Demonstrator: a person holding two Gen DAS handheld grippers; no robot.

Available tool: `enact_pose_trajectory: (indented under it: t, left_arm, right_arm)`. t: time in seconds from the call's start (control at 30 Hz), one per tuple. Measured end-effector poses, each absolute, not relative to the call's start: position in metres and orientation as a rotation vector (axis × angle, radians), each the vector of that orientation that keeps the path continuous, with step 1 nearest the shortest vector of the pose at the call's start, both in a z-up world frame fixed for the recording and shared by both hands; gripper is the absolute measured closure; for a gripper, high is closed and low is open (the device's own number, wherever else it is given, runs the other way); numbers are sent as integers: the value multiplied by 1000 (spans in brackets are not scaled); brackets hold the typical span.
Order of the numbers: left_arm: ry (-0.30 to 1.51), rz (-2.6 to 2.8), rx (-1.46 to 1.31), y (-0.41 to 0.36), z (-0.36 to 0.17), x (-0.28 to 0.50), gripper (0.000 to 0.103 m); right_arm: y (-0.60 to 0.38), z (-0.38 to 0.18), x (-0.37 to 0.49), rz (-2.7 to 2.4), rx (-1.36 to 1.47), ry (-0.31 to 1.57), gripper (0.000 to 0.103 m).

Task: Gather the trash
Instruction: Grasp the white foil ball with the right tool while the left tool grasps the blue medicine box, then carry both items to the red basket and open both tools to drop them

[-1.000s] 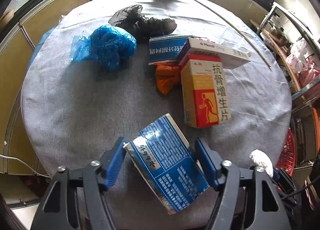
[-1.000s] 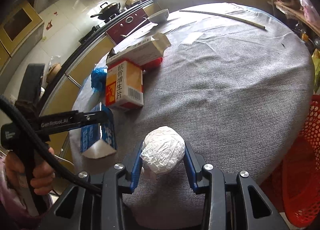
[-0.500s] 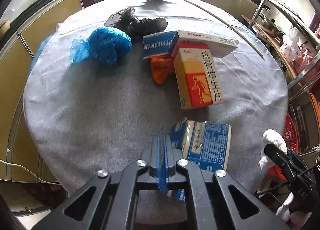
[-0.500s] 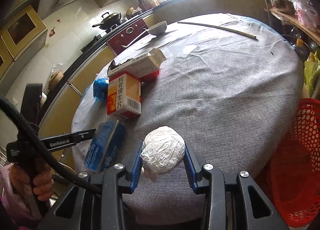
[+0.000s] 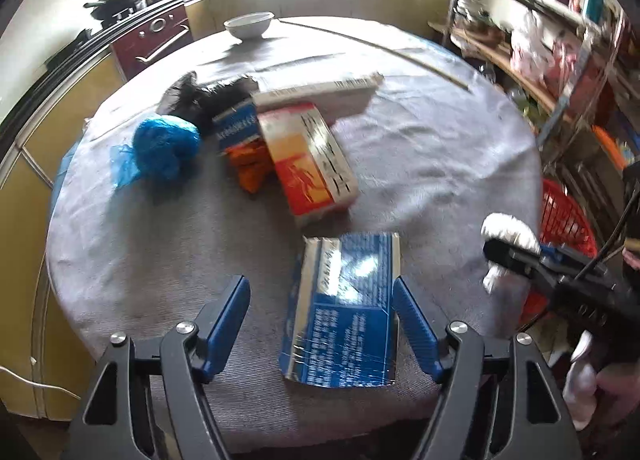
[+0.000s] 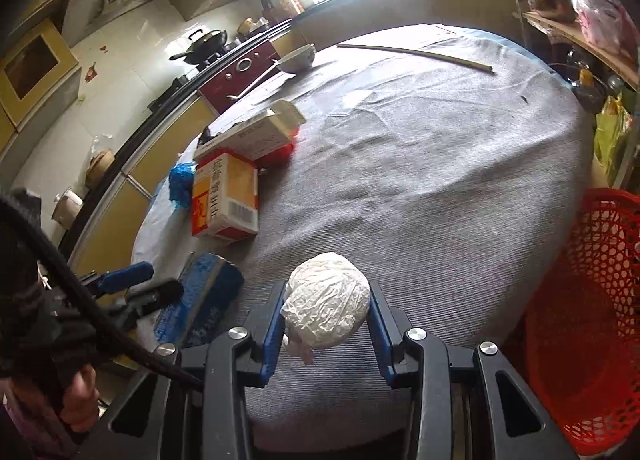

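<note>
While my left gripper stands with its jaws spread wide above the near edge of the round table, a flattened blue packet lies on the grey cloth between the two blue fingers, close against the right-hand one and well clear of the left-hand one. My right gripper is closed on a crumpled white paper ball, both pads pressed to its sides, held above the table's near rim. Seen from the left wrist, that same white ball sits at the tip of the right gripper, beside the red mesh basket that stands off the table's right edge. From the right wrist the basket fills the lower right, lower than the tabletop.

Farther across the cloth, an orange-and-white carton lies flat, with a crumpled orange wrapper against its left side. A long white box rests across the carton's far end, over a blue-and-white box. A bunched blue plastic bag and a black plastic bag sit to the left of the boxes. At the far rim stand a white bowl and a thin pale stick. Motion blur softens the left wrist view, and print on the boxes is unreadable.
</note>
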State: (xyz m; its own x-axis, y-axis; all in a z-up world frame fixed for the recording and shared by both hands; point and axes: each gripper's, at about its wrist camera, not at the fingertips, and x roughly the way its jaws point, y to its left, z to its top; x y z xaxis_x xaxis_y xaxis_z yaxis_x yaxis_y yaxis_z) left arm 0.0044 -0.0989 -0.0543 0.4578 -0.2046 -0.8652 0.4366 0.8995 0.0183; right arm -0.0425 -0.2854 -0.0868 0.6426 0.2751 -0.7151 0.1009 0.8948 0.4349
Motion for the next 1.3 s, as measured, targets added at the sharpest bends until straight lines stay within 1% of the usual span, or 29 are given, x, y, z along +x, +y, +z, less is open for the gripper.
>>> enact_pose_trajectory:
  t: [0.17, 0.33, 0.43, 0.47, 0.5, 0.53, 0.77, 0.9, 1.1, 1.3]
  left_arm:
    - [1059, -443, 283, -109, -68, 3, 28]
    - [1124, -445, 214, -101, -81, 12, 29]
    - [1153, -478, 149, -95, -85, 16, 46]
    - [1154, -491, 128, -93, -84, 16, 50]
    - [1148, -492, 127, -93, -84, 14, 51]
    - [1135, -489, 137, -94, -83, 12, 54]
    - [1039, -539, 199, -107, -62, -3, 54]
    - [1022, -609, 264, -135, -52, -9, 54]
    - [1019, -785, 337, -207, -43, -17, 54]
    - [1029, -928, 449, -293, -53, -30, 54]
  right_arm:
    - [-286, -90, -41, 100, 471, 885, 62]
    - [-285, -91, -41, 101, 468, 883, 62]
    - [-286, -91, -40, 99, 474, 885, 62]
    - [-286, -91, -41, 99, 474, 884, 62]
    - [-286, -91, -41, 99, 474, 884, 62]
    - [-286, -91, -41, 99, 473, 883, 62]
    - [-288, -85, -44, 94, 471, 860, 62]
    - [-301, -78, -54, 70, 478, 827, 62]
    - [-358, -79, -93, -84, 532, 793, 62]
    - [-430, -94, -152, -307, 608, 782, 62]
